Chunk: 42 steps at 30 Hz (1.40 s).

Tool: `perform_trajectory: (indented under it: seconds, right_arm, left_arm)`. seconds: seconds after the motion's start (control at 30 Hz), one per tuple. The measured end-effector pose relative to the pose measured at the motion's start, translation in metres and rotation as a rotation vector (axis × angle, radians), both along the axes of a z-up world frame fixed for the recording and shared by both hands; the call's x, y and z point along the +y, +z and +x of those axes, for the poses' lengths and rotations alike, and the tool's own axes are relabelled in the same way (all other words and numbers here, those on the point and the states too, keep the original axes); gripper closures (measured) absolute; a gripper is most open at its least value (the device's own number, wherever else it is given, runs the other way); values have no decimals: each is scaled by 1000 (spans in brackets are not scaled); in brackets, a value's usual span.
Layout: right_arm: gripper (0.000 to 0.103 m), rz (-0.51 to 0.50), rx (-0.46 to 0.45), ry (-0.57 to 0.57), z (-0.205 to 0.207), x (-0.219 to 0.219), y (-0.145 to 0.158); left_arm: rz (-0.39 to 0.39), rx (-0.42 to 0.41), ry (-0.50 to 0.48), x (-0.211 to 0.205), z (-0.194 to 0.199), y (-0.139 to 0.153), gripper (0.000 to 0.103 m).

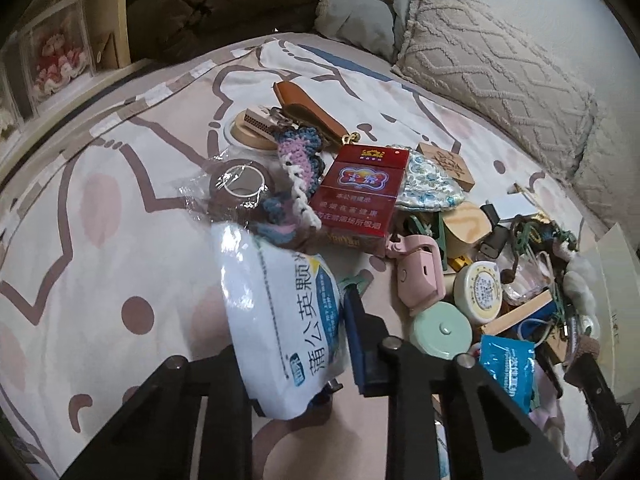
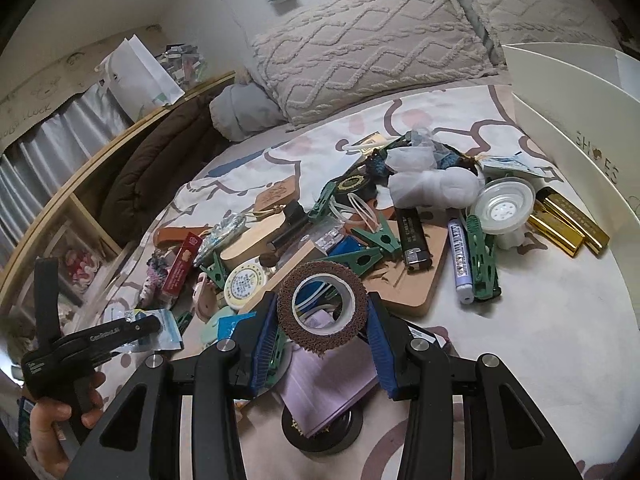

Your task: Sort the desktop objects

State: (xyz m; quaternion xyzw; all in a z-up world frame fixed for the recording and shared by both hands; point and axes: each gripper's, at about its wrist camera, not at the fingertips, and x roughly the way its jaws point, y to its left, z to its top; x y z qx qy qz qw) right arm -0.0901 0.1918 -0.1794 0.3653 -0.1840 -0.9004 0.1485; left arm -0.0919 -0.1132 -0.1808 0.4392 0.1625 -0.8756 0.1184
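Observation:
My left gripper is shut on a white sachet packet with blue Chinese print and holds it above the patterned bedsheet. One blue pad presses the packet's right side; the other finger is hidden behind it. My right gripper is shut on a brown tape roll, upright between its blue pads, over a lilac paper and a black disc. In the right wrist view a hand holds the left gripper's black body at the lower left.
A heap of small items covers the sheet: a red cigarette pack, a wrapped tape roll, a crochet piece, a pink case, a lighter, green clips, gold boxes. A white box stands right, a pillow behind.

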Motion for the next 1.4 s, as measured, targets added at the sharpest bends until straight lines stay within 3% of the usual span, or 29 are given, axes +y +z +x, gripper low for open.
perform_trajectory:
  seconds: [0.3, 0.63, 1.03, 1.4]
  right_arm:
    - [59, 7, 12, -2, 10, 7, 8]
    - [59, 36, 29, -44, 23, 23, 22]
    - [59, 80, 8, -70, 54, 41, 22]
    - [59, 159, -56, -110, 78, 60, 3]
  left_arm:
    - [-19, 33, -43, 11, 11, 12, 87]
    - [-21, 81, -184, 38, 34, 24, 87]
    - [82, 59, -408, 75, 71, 11, 87]
    - [212, 33, -525, 85, 91, 2, 87]
